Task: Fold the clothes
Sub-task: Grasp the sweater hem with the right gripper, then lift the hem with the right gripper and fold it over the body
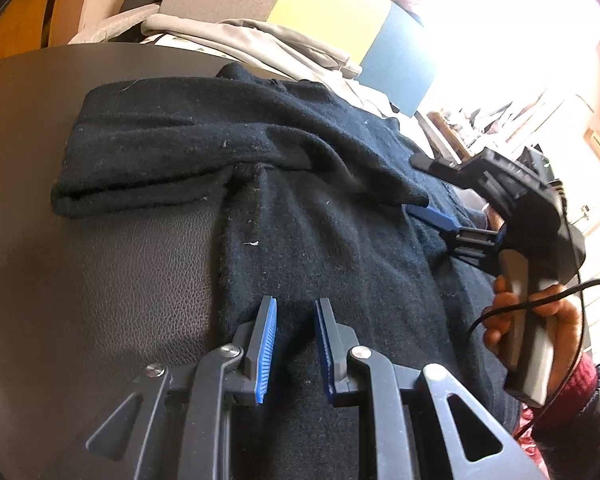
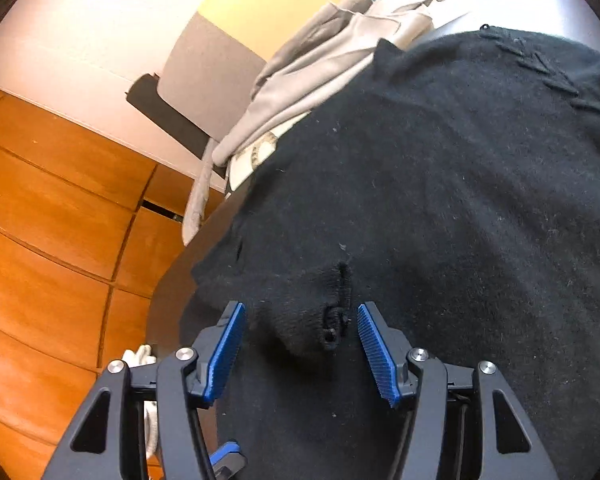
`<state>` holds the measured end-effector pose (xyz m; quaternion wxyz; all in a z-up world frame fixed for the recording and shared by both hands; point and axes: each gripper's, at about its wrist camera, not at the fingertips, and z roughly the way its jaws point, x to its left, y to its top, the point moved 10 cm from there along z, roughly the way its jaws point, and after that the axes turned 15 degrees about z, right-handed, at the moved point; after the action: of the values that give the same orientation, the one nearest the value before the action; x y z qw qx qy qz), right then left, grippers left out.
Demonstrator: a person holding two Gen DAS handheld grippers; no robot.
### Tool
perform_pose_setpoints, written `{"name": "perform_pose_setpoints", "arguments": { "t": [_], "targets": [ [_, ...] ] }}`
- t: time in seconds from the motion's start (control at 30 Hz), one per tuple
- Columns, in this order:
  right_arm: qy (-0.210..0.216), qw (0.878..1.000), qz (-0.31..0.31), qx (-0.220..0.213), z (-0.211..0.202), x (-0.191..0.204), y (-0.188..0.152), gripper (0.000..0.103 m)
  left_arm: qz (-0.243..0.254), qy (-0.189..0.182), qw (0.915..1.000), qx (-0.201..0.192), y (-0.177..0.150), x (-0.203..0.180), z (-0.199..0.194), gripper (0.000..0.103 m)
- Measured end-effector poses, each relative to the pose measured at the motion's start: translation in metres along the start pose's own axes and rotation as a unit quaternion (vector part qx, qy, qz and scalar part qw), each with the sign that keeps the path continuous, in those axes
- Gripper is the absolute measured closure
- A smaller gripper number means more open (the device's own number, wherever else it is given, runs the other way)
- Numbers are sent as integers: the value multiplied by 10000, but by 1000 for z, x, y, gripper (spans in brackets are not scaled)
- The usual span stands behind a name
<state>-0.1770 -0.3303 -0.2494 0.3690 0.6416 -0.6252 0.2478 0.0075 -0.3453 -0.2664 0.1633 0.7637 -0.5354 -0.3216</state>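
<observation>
A: Where's the garment?
B: Black fleecy knit sweater (image 1: 320, 208) flat on the dark leather-textured table (image 1: 112, 280), one sleeve already folded across the sweater's far part.
A: Fingers?
B: Left gripper (image 1: 295, 344) parted, empty, over the sweater's near body. Right gripper (image 2: 300, 354) parted, straddling a stitched corner of the sweater's edge, not pinching yet.
A: Nearer hand?
B: Right, I'd say; the corner lies dead between its fingers. Grey clothes pile (image 2: 324, 76) sits beyond the sweater.

1 black sweater (image 1: 300, 208), 2 grippers (image 1: 296, 344)
</observation>
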Motion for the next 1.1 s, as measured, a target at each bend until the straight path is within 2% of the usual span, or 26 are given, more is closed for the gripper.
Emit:
{"name": "perform_pose_setpoints", "arguments": {
  "t": [0.07, 0.13, 0.2, 0.23, 0.3, 0.47, 0.53, 0.6, 0.63, 0.67, 0.73, 0.77, 0.83, 0.87, 1.0, 1.1],
  "targets": [
    [6, 9999, -120, -41, -2, 1, 1, 43, -9, -17, 10000, -16, -1, 1, -1, 84],
    [-42, 9994, -351, -53, -4, 1, -2, 51, -19, -23, 10000, -37, -2, 1, -1, 84],
    [-120, 9983, -574, -42, -4, 2, -7, 66, -21, -12, 10000, -43, -2, 1, -2, 84],
    [-173, 9978, -632, -28, -3, 1, -8, 70, -20, -2, 10000, -41, -2, 0, -2, 84],
    [-410, 9958, -816, -59, -1, -2, -9, 94, -32, 10, 10000, -42, -3, 0, -2, 84],
    [-429, 9948, -920, -96, -6, 2, -6, 95, -22, 36, 10000, -50, -4, 1, -3, 84],
    [-202, 9981, -571, 76, -4, 0, -4, 89, -12, 53, 10000, -53, -3, 0, -3, 84],
    [-112, 9996, -225, 134, -1, -6, -1, 67, -10, 65, 10000, -50, -4, -1, -4, 84],
    [-51, 9999, -88, 110, -2, -8, 1, 61, -9, 70, 10000, -48, -4, -1, -4, 84],
    [42, 10000, 46, 65, -1, -9, 3, 57, -7, 75, 10000, -47, -4, -1, -4, 84],
    [134, 9997, 216, -38, 0, -9, 8, 57, 2, 76, 10000, -49, -4, -2, -5, 84],
    [68, 9998, 142, -74, 0, -8, 8, 58, 6, 79, 10000, -51, -5, -2, -5, 84],
    [-173, 9997, -139, -100, 3, -5, 7, 77, 14, 86, 9999, -53, -5, -2, -5, 84],
    [-316, 9991, -283, -94, 5, -3, 6, 96, 13, 89, 9999, -55, -6, -2, -5, 84],
    [-546, 9939, -949, -158, -1, 21, 4, 97, -54, 78, 9999, -71, -7, -2, -7, 84],
    [-540, 9878, -1427, -310, -17, 53, 14, 97, -117, 115, 9999, -38, -6, -3, -8, 84]
  ]
}}
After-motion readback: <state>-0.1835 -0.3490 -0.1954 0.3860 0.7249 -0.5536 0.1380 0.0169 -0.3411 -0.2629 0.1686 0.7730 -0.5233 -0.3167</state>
